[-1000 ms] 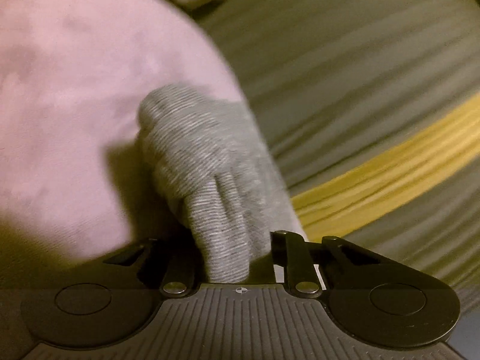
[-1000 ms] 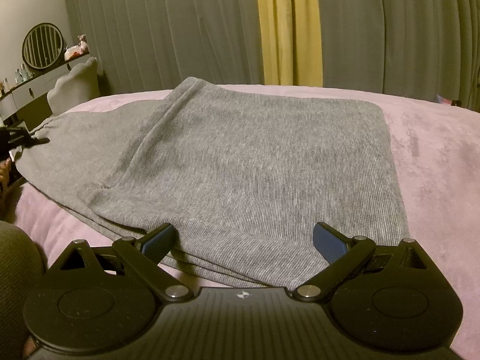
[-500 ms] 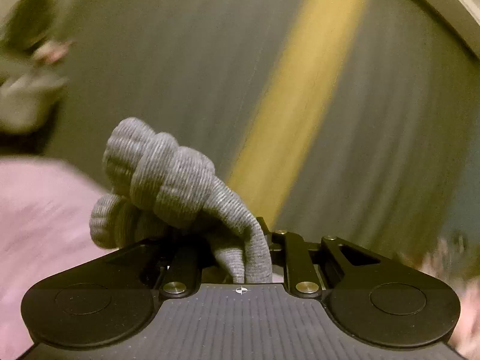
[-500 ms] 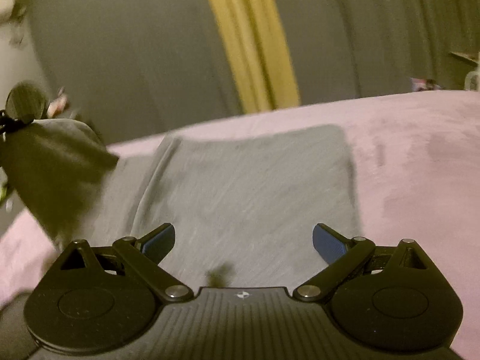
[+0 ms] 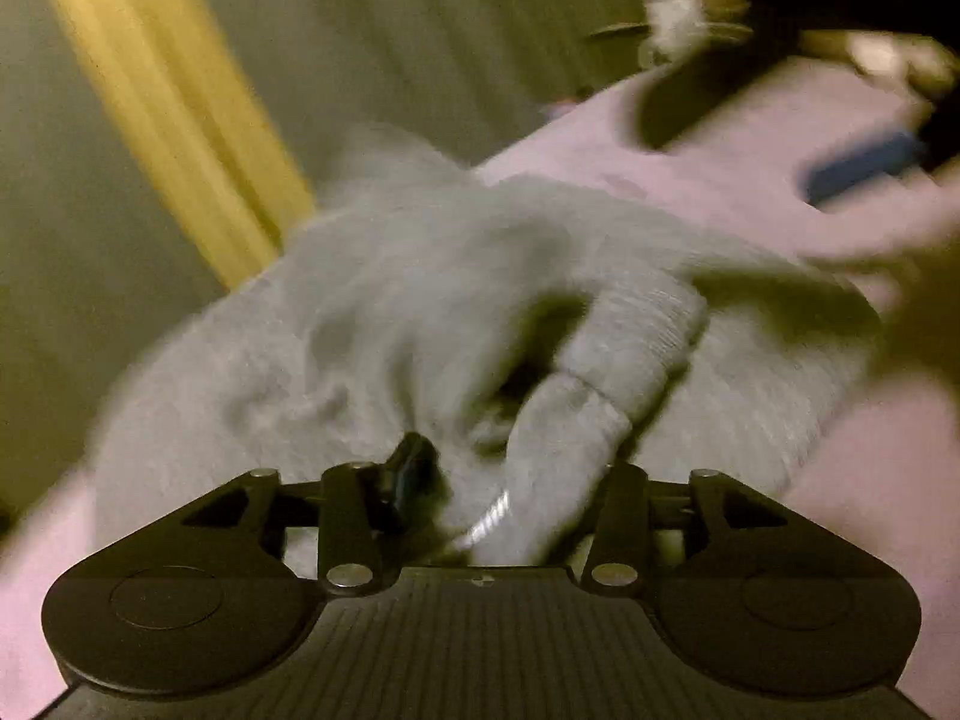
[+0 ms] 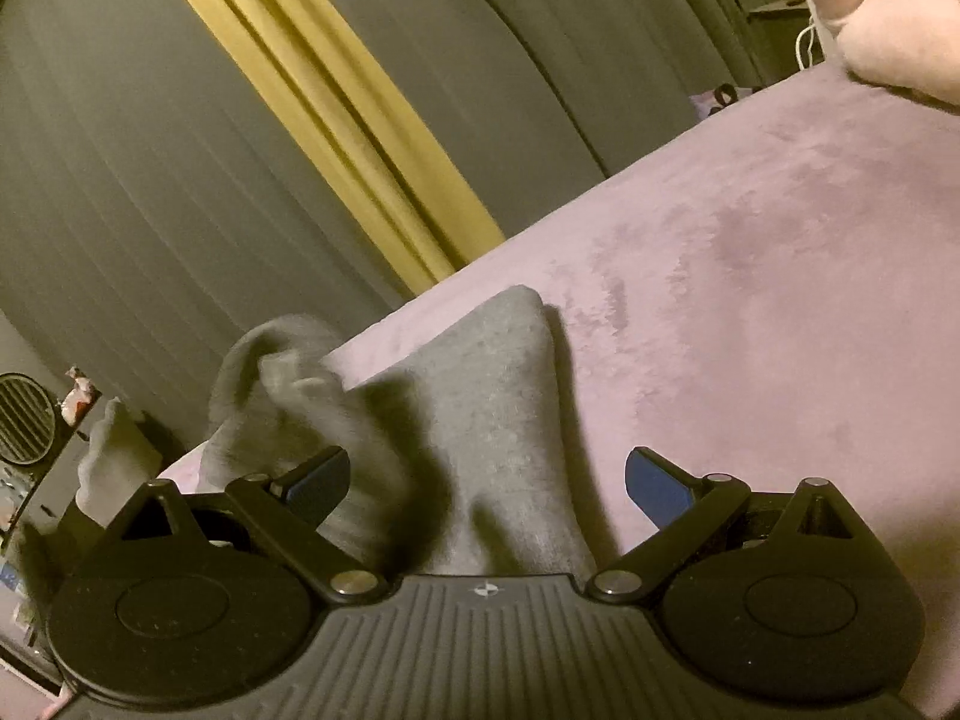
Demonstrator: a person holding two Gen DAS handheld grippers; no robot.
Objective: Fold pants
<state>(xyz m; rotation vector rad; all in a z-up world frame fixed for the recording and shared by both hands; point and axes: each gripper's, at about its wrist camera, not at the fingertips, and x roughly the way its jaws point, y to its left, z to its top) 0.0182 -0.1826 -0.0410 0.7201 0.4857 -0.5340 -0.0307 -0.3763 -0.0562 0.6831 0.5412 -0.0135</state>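
**Release of the carried end onto the folded stack**

Left wrist view: the left gripper has just been opening its jaws; the ribbed cuff of the grey knit pants lies between them at frame centre, seemingly no longer pinched. The pants lie on the pink plush bed cover. Right wrist view: the right gripper stands with fingers wide apart over the cloth at lower centre, holding nothing. Risk: the bunched cuff may snag on the withdrawing finger, dragging the fold askew.
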